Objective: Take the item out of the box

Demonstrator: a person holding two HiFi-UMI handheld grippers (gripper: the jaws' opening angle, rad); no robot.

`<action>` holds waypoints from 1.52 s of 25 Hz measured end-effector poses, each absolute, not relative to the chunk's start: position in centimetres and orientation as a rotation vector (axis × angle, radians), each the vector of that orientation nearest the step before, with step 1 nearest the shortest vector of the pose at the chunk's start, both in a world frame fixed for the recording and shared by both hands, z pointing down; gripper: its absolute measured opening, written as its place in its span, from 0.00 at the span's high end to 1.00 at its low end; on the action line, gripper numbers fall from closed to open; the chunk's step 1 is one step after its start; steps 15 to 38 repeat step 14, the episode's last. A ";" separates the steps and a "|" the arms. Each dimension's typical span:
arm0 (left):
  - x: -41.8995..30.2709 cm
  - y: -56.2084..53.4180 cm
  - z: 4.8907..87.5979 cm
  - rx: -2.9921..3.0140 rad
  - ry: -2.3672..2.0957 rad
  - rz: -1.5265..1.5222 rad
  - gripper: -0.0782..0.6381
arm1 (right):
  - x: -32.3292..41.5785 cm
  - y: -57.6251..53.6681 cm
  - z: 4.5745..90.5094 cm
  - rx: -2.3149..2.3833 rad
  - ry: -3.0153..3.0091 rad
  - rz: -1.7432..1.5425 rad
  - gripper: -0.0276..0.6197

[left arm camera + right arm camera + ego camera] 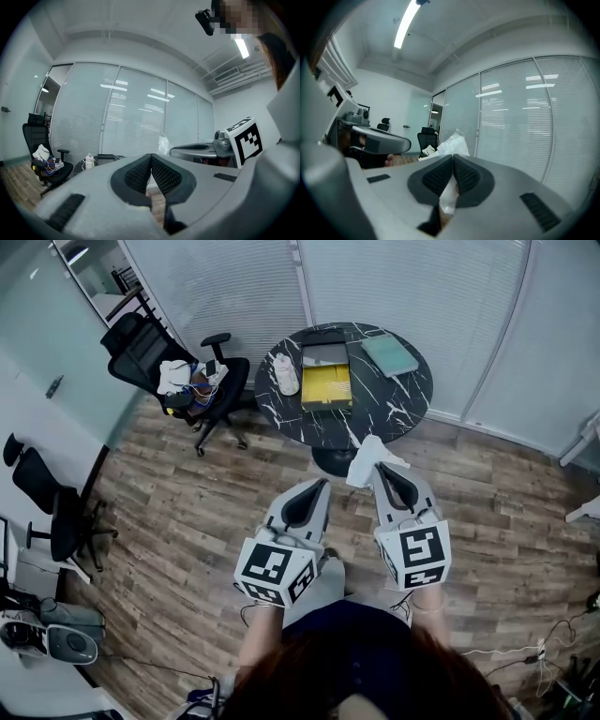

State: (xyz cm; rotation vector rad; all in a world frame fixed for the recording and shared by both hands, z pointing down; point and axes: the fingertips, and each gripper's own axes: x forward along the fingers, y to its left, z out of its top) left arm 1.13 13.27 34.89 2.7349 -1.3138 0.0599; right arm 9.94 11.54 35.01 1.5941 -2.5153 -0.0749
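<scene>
Head view showed the item (362, 465), a crumpled white piece that looked like thin plastic film or paper, pinched at the tip of the right gripper (382, 471). It hung in the air over the wooden floor, well apart from the yellow box (325, 406) on the round table (398, 401). By that, I judged it already out of the box. It stuck forward past the jaw tips toward the table, its long axis roughly in line with the jaws, though it was too crumpled for a firm axis. The left gripper (322, 483) hung just beside the right one with nothing on it. Left gripper view showed that gripper (151, 158) with its jaws pressed together and nothing between them. The item (163, 142) showed as a pale wisp beyond. Right gripper view showed the right gripper (453, 158) clamped on the item (453, 142), which rose above the tips and also trailed down between the pads. The likeliest failure seemed a slip. The material looked thin and limp, the pinch caught only a narrow fold, and a quick swing or a slight easing of the jaws could have let it slide free and drift to the floor. The loose end might also have snagged on the neighbouring gripper.
</scene>
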 end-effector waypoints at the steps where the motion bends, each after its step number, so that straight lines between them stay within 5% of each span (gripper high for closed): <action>1: 1.2 13.1 34.9 2.736 -1.311 0.061 0.85 | 10.0 11.4 35.0 1.596 -2.514 -0.074 0.92; 38: -0.1 9.5 35.5 2.716 -1.314 0.084 0.85 | 8.8 7.7 35.0 1.585 -2.527 -0.064 0.92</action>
